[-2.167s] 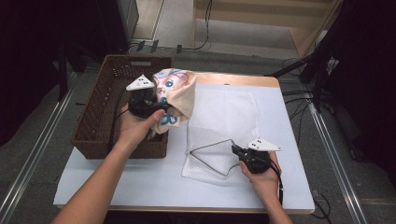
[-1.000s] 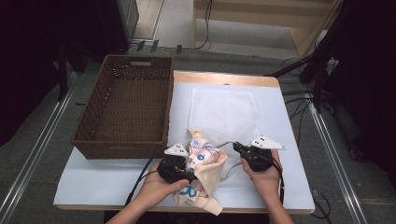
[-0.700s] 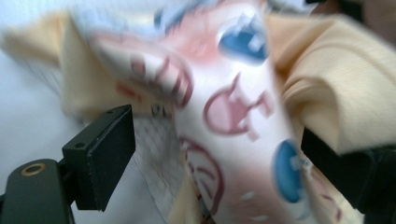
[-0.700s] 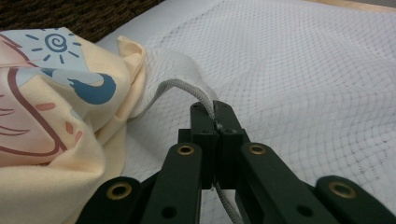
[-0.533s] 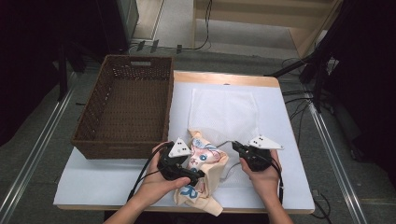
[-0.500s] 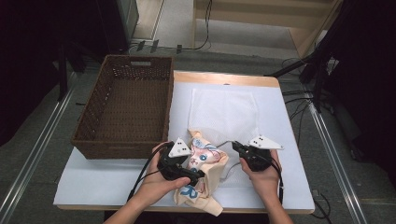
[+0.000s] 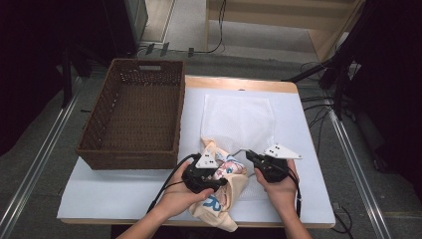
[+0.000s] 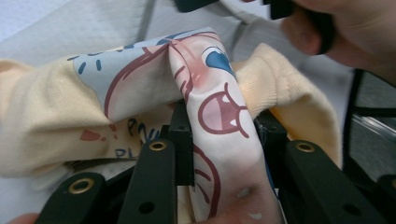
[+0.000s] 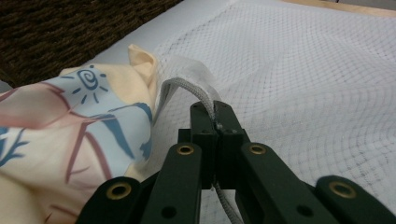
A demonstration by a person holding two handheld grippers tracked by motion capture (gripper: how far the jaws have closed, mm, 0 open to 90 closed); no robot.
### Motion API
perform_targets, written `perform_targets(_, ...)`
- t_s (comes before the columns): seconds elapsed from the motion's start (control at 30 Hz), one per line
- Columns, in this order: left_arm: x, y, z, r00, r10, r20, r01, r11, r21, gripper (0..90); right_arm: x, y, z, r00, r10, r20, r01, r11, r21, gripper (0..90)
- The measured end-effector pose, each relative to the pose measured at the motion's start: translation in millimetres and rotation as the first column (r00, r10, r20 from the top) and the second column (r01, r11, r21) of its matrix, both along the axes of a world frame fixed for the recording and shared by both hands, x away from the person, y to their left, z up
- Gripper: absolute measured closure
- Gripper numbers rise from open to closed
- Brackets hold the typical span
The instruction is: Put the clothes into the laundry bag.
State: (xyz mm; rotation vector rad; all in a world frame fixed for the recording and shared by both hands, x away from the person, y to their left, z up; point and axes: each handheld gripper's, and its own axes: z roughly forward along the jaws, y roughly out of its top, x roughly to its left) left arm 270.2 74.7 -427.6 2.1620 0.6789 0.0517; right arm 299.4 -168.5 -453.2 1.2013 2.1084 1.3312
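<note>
Cream cartoon-print shirt (image 7: pixel 219 191) bunched at the near table edge (image 7: pixel 124 199), partly inside the white mesh laundry bag (image 7: pixel 239 119). Pinched tight in the left gripper (image 8: pixel 224 140). Bag's grey rim cord (image 9: pixel 198 95) squeezed in the right gripper (image 9: pixel 218 122); empty brown wicker basket (image 7: pixel 132 117) off to the left.

The cream printed cartoon garment (image 8: pixel 219 121) covers most of the left gripper's (image 8: pixel 224 140) jaws in its own view and runs off the frame bottom, while the right gripper's (image 9: pixel 215 122) grey zipper edge of the white mesh bag (image 9: pixel 196 95) disappears between closed jaws.
</note>
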Motion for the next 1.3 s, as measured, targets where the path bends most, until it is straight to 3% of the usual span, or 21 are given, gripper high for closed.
perform_targets(0.03, -1.5, -0.9, 2.3, 0.999, -0.045, 0.005, 0.045, 0.9984, -0.034, 69.9, -0.1, 0.7, 0.3, 1.0, 0.003, 0.001, -0.003, 1.0, 0.006, 90.0)
perform_targets(0.07, -2.4, -1.7, 3.8, 0.9987, -0.051, 0.007, 0.051, 0.9977, -0.043, 70.0, -0.4, 1.4, 0.7, 1.0, 0.004, 0.0, -0.004, 1.0, 0.008, 90.0)
perform_targets(0.13, -2.9, -2.8, 5.6, 0.9988, -0.049, 0.01, 0.049, 0.9975, -0.05, 70.1, -1.1, 2.7, 2.1, 0.9999, 0.011, 0.006, -0.011, 0.9999, 0.01, 90.0)
perform_targets(0.2, -2.5, -5.0, 9.1, 0.9993, -0.035, 0.011, 0.036, 0.995, -0.093, 70.2, -1.7, 3.5, 3.0, 0.9999, 0.013, 0.005, -0.013, 0.9997, 0.019, 90.0)
perform_targets(0.3, 3.5, -8.6, 14.0, 0.9987, 0.047, -0.019, -0.049, 0.9893, -0.138, 70.1, -4.3, 5.4, 8.5, 0.9997, 0.02, 0.014, -0.021, 0.9989, 0.042, 90.0)
perform_targets(0.33, 6.8, -10.1, 15.2, 0.9941, 0.109, -0.006, -0.108, 0.9828, -0.15, 69.9, -6.4, 5.0, 13.6, 0.9996, 0.019, 0.023, -0.021, 0.9978, 0.063, 90.0)
perform_targets(0.4, 7.9, -10.1, 15.7, 0.9906, 0.137, 0.002, -0.135, 0.98, -0.146, 69.9, -7.7, 4.7, 15.9, 0.9996, 0.013, 0.026, -0.015, 0.9977, 0.066, 90.0)
perform_targets(0.47, 10.0, -11.0, 14.6, 0.9792, 0.201, 0.026, -0.197, 0.9727, -0.123, 69.8, -10.0, 2.5, 18.5, 0.9995, 0.012, 0.03, -0.014, 0.9969, 0.078, 90.0)
perform_targets(0.5, 12.3, -11.5, 12.3, 0.9758, 0.218, 0.011, -0.216, 0.9695, -0.116, 69.7, -10.4, 2.4, 18.5, 0.9995, 0.01, 0.03, -0.012, 0.9972, 0.073, 90.0)
perform_targets(0.57, 19.2, -15.2, 3.3, 0.9791, 0.196, -0.055, -0.2, 0.976, -0.085, 69.6, -10.6, 2.7, 18.5, 0.9995, 0.008, 0.029, -0.01, 0.9976, 0.069, 90.0)
perform_targets(0.63, 25.2, -23.1, -10.8, 0.9829, 0.139, -0.121, -0.141, 0.9899, -0.01, 69.0, -10.4, 2.7, 18.2, 0.9994, 0.017, 0.03, -0.02, 0.9966, 0.08, 90.0)
perform_targets(0.73, 28.1, -27.3, -19.0, 0.9813, 0.143, -0.129, -0.144, 0.9895, 0.0, 66.9, -11.8, 7.4, 19.2, 0.9989, 0.034, 0.034, -0.036, 0.9967, 0.072, 90.0)
perform_targets(0.8, 27.3, -26.5, -14.3, 0.9831, 0.146, -0.11, -0.149, 0.9888, -0.012, 61.1, -13.8, 10.6, 20.2, 0.9982, 0.045, 0.04, -0.047, 0.9971, 0.06, 90.0)
perform_targets(0.87, 21.4, -23.4, -5.5, 0.9877, 0.15, -0.044, -0.151, 0.9881, -0.03, 56.4, -15.4, 11.1, 21.7, 0.9976, 0.048, 0.051, -0.051, 0.997, 0.059, 90.0)
perform_targets(0.9, 15.5, -16.4, 7.4, 0.9867, 0.162, 0.015, -0.161, 0.9849, -0.064, 43.5, -16.2, 9.0, 23.6, 0.9973, 0.046, 0.058, -0.05, 0.9966, 0.066, 90.0)
perform_targets(0.93, 15.5, -16.4, 7.4, 0.9867, 0.162, 0.015, -0.161, 0.9849, -0.064, 37.0, -16.2, 9.0, 23.6, 0.9973, 0.046, 0.058, -0.05, 0.9966, 0.066, 90.0)
perform_targets(1.03, 12.9, -3.8, 24.1, 0.9812, 0.185, 0.055, -0.178, 0.9776, -0.112, 33.0, -16.5, 5.8, 24.9, 0.9977, 0.037, 0.057, -0.041, 0.9962, 0.076, 90.0)
perform_targets(1.1, 17.5, -0.7, 27.2, 0.9782, 0.204, 0.04, -0.199, 0.9744, -0.105, 30.3, -15.3, 5.0, 24.4, 0.9978, 0.033, 0.057, -0.037, 0.9964, 0.076, 90.0)
perform_targets(1.2, 29.5, -2.9, 16.2, 0.9581, 0.286, 0.015, -0.286, 0.9581, -0.023, 26.5, -15.1, 5.9, 23.9, 0.9978, 0.036, 0.056, -0.04, 0.9965, 0.074, 90.0)
perform_targets(1.27, 36.1, -4.7, 2.0, 0.9528, 0.298, -0.056, -0.301, 0.9527, -0.042, 24.3, -15.3, 6.5, 23.6, 0.9979, 0.034, 0.056, -0.038, 0.9972, 0.065, 90.0)
perform_targets(1.3, 39.0, -6.9, -5.8, 0.9534, 0.286, -0.096, -0.292, 0.9554, -0.048, 24.3, -15.2, 6.6, 23.0, 0.9979, 0.037, 0.054, -0.04, 0.9972, 0.063, 90.0)
